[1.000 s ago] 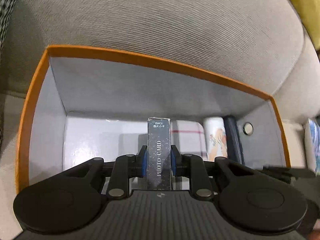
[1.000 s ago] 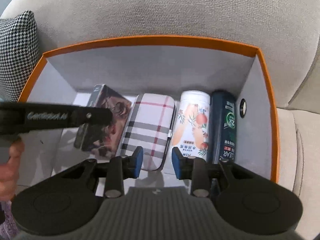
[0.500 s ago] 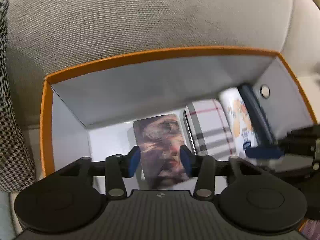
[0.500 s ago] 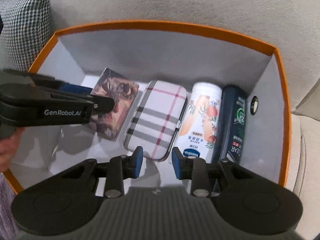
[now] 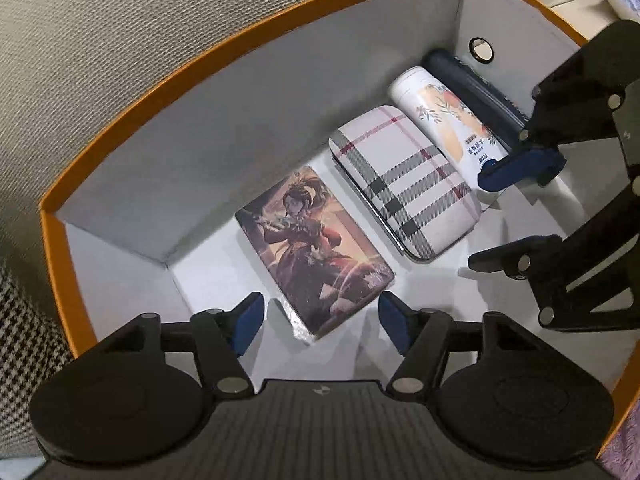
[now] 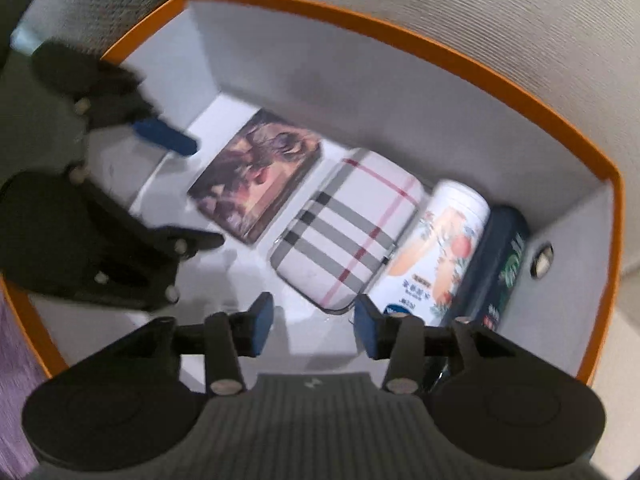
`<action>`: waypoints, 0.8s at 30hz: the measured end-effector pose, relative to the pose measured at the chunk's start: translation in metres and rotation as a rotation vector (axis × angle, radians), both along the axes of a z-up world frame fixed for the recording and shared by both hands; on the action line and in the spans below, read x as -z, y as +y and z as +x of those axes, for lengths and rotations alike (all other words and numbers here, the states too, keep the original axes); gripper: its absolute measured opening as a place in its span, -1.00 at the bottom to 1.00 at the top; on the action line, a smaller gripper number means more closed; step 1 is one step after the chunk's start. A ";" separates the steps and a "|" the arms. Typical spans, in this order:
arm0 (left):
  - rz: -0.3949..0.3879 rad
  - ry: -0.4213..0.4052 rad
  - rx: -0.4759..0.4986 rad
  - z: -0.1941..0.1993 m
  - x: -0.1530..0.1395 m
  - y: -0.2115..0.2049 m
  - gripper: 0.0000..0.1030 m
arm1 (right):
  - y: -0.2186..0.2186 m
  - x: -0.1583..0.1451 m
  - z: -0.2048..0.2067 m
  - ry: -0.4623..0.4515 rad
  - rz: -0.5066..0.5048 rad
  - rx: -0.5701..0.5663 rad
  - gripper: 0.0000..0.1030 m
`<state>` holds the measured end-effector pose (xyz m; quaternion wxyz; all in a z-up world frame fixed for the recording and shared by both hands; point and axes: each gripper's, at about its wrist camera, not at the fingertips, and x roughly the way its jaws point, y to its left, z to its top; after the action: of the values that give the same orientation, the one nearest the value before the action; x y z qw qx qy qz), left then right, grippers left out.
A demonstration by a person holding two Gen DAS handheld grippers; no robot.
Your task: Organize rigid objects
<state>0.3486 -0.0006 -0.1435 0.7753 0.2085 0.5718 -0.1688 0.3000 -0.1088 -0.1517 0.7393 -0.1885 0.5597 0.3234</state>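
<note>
Left wrist view: the left gripper (image 5: 320,316) points steeply down into the orange-rimmed box (image 5: 256,34), which sits on a grey upholstered seat (image 5: 120,24). Its fingers (image 5: 248,322) are spread and opening, with nothing pinched. The lower corner of the photo card box (image 5: 310,250) lies between them, clear of both pads. The card box lies flat on the box floor with its printed face up, which suggests a release that leaves it seated stably rather than on edge.

From the card box toward 2 o'clock, four items form one row along the far wall: the card box, the plaid case (image 5: 404,180), the white bottle (image 5: 444,120) and the dark bottle (image 5: 476,88), which lies against the side wall carrying a round metal eyelet (image 5: 481,49). Long sides run parallel, so the row fills from one wall outward and the floor toward 6 o'clock stays usable. A narrow gap separates the card box from the plaid case.

The right gripper (image 5: 490,216) enters at 3 o'clock; in the right wrist view (image 6: 314,326) its fingers are parted and opening, holding nothing, above the near end of the plaid case (image 6: 348,228). That view is blurred. This position probably serves to square the row.
</note>
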 end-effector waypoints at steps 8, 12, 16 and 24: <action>0.010 -0.036 0.117 0.001 0.001 -0.016 0.23 | 0.007 0.010 0.006 -0.042 -0.057 -0.110 -0.07; 0.001 -0.049 0.153 0.003 -0.001 -0.017 0.15 | 0.007 0.012 0.009 -0.045 -0.038 -0.118 -0.10; -0.010 -0.055 0.166 0.002 -0.004 -0.014 0.05 | 0.003 0.009 0.007 -0.073 -0.052 -0.139 -0.18; -0.011 -0.058 0.156 -0.007 -0.010 -0.007 0.07 | -0.001 0.007 0.005 -0.083 -0.043 -0.110 -0.22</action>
<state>0.3420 -0.0073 -0.1335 0.7770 0.2529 0.5303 -0.2259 0.3047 -0.1097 -0.1590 0.7388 -0.2484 0.5240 0.3434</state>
